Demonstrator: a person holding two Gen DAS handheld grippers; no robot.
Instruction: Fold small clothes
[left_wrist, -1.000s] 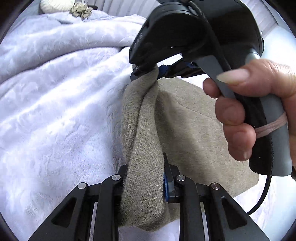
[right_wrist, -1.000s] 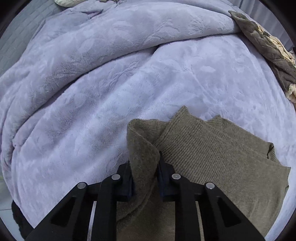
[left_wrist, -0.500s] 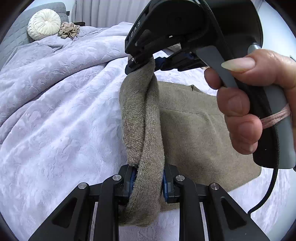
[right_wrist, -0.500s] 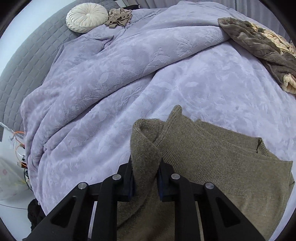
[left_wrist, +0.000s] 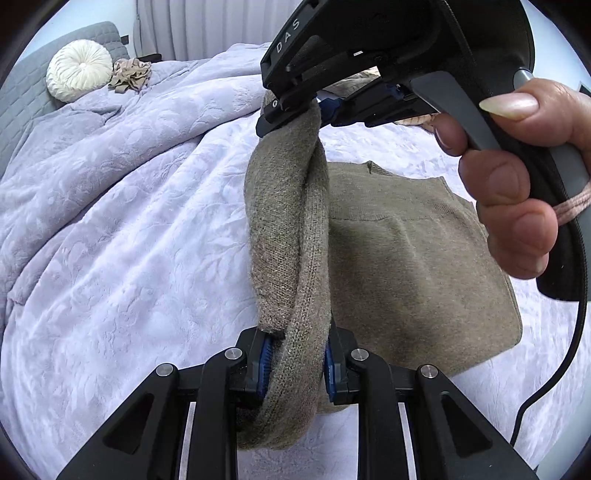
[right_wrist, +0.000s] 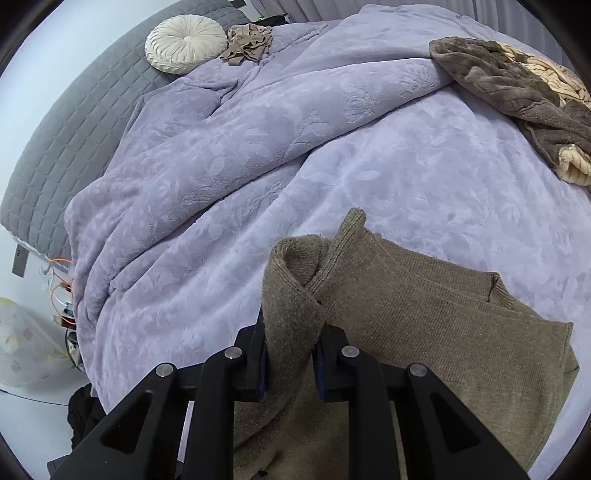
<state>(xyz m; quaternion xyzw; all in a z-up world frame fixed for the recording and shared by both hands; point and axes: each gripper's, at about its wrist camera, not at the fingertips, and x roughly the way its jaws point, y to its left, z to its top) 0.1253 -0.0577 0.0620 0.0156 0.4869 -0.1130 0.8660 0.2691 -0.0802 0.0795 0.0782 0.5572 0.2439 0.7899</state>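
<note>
Gripping olive knit garment (left_wrist: 406, 251) edge w/ both jaws closed, lifted above lilac blanket (left_wrist: 122, 236).

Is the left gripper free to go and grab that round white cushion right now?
Probably not: the left gripper is shut on the olive sweater, and the cushion lies far off across the bed.

both grippers point steeply downward. the left gripper (left_wrist: 297, 363) has its jaws clamped on the sweater (left_wrist: 406, 266). the right gripper (right_wrist: 291, 363) pinches the same sweater, with a hand (left_wrist: 517, 177) wrapped around its handle.
</note>
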